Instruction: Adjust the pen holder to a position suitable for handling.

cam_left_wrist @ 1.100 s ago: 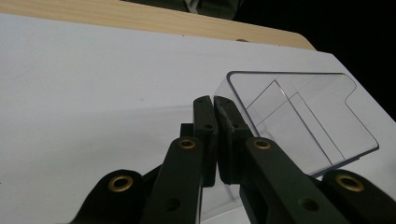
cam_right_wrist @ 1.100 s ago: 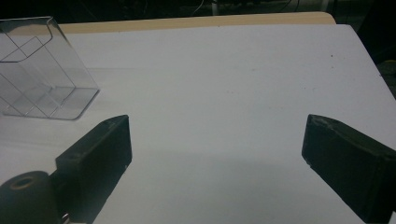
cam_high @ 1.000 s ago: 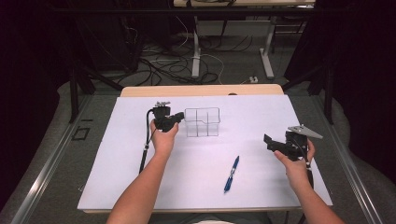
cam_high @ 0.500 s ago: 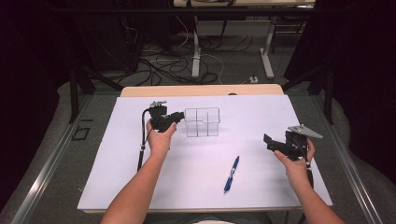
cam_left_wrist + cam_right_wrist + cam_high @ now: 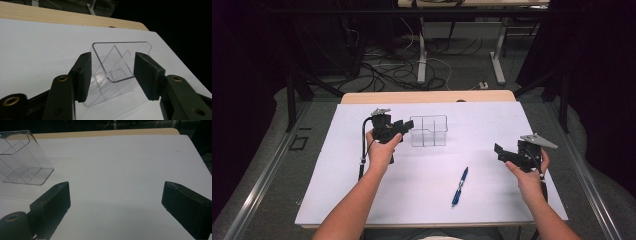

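Observation:
A clear plastic organizer (image 5: 428, 131) with inner dividers stands on the white table top (image 5: 427, 200), toward the back. My left gripper (image 5: 406, 128) is at its left side, pointing at it. In the left gripper view the organizer's (image 5: 117, 60) near corner sits between the jaws of the left gripper (image 5: 113, 68). The jaws have just been opening and the pads do not press on it. My right gripper (image 5: 501, 152) hovers at the right, open wide, with bare table between the jaws of the right gripper (image 5: 116, 202). The organizer (image 5: 23, 160) lies off to its left.
A blue pen (image 5: 460, 186) lies on the white top between the hands, toward the front. A wooden table edge (image 5: 427, 96) runs behind the white sheet. Cables and desk legs are on the floor beyond.
The left gripper's jaws have spread apart at the organizer's left wall and the hand has shifted slightly. The right hand, organizer and pen have stayed put.

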`<state>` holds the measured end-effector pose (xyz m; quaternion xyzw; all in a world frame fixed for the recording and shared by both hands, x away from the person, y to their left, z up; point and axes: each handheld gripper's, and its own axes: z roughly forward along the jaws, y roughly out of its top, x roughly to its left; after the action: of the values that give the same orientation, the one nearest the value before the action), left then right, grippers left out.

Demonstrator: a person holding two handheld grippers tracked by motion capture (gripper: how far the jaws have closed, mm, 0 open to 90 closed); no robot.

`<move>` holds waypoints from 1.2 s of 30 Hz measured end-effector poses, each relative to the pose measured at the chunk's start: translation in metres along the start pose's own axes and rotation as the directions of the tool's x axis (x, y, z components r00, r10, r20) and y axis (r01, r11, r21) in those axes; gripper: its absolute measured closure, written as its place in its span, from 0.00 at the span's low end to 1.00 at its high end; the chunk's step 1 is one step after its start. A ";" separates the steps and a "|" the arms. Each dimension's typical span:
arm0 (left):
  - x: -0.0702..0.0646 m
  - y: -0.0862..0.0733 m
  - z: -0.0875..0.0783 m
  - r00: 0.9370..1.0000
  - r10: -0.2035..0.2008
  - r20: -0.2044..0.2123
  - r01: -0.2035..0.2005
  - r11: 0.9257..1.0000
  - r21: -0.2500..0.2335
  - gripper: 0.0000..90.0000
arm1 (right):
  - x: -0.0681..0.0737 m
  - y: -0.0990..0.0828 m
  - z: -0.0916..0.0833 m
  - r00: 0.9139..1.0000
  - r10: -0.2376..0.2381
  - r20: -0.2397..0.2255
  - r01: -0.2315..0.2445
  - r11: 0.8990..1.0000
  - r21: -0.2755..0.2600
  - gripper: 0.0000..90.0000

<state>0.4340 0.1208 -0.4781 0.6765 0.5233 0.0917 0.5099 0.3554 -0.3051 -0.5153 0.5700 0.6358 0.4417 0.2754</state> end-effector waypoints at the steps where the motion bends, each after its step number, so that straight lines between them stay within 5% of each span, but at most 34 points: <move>1: -0.002 0.000 0.000 1.000 -0.001 0.012 0.001 1.000 -0.008 0.50 | 0.000 0.000 0.000 1.000 0.001 0.000 -0.001 1.000 -0.001 0.09; 16: -0.023 -0.007 -0.012 0.989 0.143 -0.019 -0.142 0.988 0.056 0.32 | 0.001 0.001 0.001 1.000 -0.006 -0.008 0.006 1.000 0.007 0.09; 26: -0.034 -0.017 -0.012 0.993 0.103 0.057 -0.109 0.987 0.118 0.26 | 0.000 0.000 0.002 1.000 -0.013 -0.009 0.013 1.000 0.004 0.09; 36: -0.039 -0.022 -0.008 0.994 0.091 0.068 -0.100 0.984 0.150 0.17 | 0.000 0.000 0.002 1.000 -0.012 -0.003 0.012 1.000 -0.001 0.09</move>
<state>0.3985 0.0930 -0.4758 0.7405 0.4800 0.0552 0.4672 0.3566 -0.3042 -0.5163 0.5654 0.6392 0.4413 0.2775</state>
